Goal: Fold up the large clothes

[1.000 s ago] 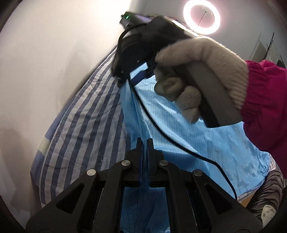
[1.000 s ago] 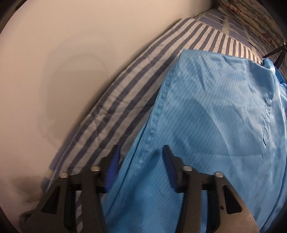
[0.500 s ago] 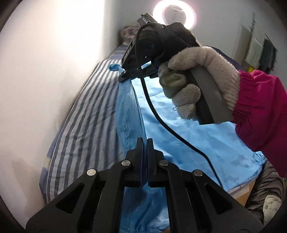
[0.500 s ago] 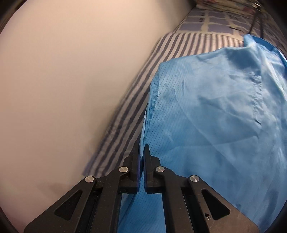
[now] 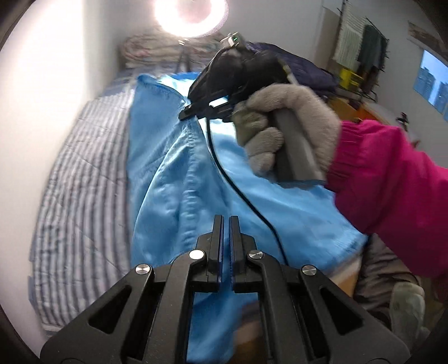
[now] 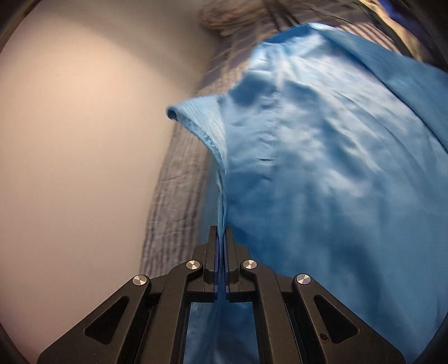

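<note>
A large light-blue garment [image 5: 173, 179] lies on a bed with a blue-and-white striped cover [image 5: 84, 173]. My left gripper [image 5: 226, 221] is shut on the garment's near edge, which hangs down between its fingers. My right gripper [image 5: 186, 114], held by a grey-gloved hand, shows further along in the left wrist view, pinching the same edge and holding it raised. In the right wrist view the right gripper [image 6: 221, 232] is shut on the garment's seamed edge [image 6: 221, 196], and the blue garment [image 6: 322, 168] billows to the right.
A pale wall [image 5: 42, 84] runs along the bed's left side. A ring light [image 5: 190, 16] glares at the far end above stacked bedding [image 5: 148, 53]. Dark clothes [image 5: 308, 70] and shelves [image 5: 358, 42] stand at the right. A pink sleeve [image 5: 392, 196] crosses the right.
My right gripper closed on the garment's edge and lifted it. Both grippers have carried the edge up and to the right, away from the wall, and the fabric now billows.
</note>
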Demonstrator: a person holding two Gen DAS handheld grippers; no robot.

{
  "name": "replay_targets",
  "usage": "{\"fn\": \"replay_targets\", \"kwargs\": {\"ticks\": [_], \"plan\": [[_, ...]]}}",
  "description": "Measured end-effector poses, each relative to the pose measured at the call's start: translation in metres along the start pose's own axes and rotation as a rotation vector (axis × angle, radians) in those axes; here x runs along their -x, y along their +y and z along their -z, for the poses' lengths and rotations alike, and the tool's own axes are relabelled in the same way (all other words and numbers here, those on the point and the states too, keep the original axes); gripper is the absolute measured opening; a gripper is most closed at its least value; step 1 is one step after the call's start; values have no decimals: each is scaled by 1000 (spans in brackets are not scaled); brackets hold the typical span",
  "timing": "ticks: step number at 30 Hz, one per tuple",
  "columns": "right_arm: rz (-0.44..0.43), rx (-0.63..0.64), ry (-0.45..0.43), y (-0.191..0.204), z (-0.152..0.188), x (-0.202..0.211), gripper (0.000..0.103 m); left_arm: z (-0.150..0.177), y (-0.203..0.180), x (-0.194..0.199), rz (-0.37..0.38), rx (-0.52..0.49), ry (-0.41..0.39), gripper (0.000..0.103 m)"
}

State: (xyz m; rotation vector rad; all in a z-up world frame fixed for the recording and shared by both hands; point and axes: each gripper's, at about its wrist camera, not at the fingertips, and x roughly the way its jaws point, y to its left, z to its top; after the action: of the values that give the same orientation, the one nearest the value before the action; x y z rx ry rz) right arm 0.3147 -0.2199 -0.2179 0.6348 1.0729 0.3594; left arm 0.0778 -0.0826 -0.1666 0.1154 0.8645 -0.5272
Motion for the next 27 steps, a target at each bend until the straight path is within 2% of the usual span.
{"fn": "replay_targets", "kwargs": {"ticks": [5, 8, 11, 14, 17, 19, 20, 21, 22, 24, 27], "plan": [[64, -12, 18, -27, -3, -8, 2, 17, 8, 40, 60, 73, -1, 1], [89, 20, 28, -26, -8, -20, 2, 25, 32, 61, 17, 120, -9, 1], [98, 46, 46, -19, -8, -34, 2, 30, 58, 66, -48, 179, 0, 1], [125, 77, 72, -17, -6, -46, 2, 26, 82, 50, -42, 238, 21, 1], [125, 56, 99, -22, -6, -42, 2, 29, 95, 25, -32, 268, 59, 1], [139, 45, 113, -26, -1, -31, 4, 34, 105, 8, 15, 335, 88, 1], [143, 47, 124, -29, 3, -24, 7, 34, 108, 0, 39, 370, 103, 1], [143, 54, 128, -30, 9, -17, 16, 37, 113, -6, 60, 403, 119, 2], [150, 65, 134, -31, 17, -9, 28, 39, 118, -14, 83, 433, 138, 7], [155, 86, 157, -33, 35, 7, 38, 44, 124, -25, 125, 487, 161, 33], [151, 101, 221, -41, 64, 13, 38, 51, 132, -35, 160, 540, 173, 38]]}}
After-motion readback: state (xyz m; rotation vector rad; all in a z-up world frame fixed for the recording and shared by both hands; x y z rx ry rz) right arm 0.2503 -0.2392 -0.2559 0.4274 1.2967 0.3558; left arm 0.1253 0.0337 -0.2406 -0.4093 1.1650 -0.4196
